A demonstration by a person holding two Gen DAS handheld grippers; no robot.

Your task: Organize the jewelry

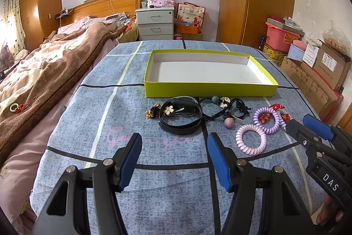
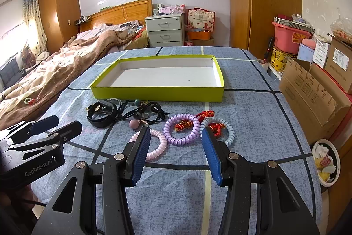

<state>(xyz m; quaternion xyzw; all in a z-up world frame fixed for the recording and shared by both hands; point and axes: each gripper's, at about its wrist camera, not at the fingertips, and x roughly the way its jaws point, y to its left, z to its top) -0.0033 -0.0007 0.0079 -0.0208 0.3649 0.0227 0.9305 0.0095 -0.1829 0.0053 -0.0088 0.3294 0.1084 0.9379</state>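
Jewelry lies in a loose row on a blue checked cloth (image 1: 123,107) covering the worktop, just in front of a shallow green box (image 1: 209,89) whose white inside holds nothing. At the row's left end sits a gold clip (image 1: 150,112), touching a black band (image 1: 180,122) that carries a white flower (image 1: 169,110). Beside it is a tangle of black cords (image 1: 222,110) with a teal bead (image 1: 215,99) and a pink bead (image 1: 229,122). Further right come three coil ties: a pink coil (image 2: 157,145), a purple coil (image 2: 182,133) ringing a red charm (image 2: 183,124), and a pale blue coil (image 2: 228,132) with red cord (image 2: 216,128) lying in it.

The left tool (image 1: 173,160) hovers over bare cloth short of the black band, fingers spread wide and gripping nothing. The right tool (image 2: 176,153) hovers over the coils, likewise spread wide and empty; its left finger (image 2: 139,155) overlaps the pink coil in view and its right finger hides part of the pale blue coil, but contact cannot be told.

A bed (image 1: 44,72) with a brown blanket stands to the left, cardboard boxes (image 2: 308,91) to the right.
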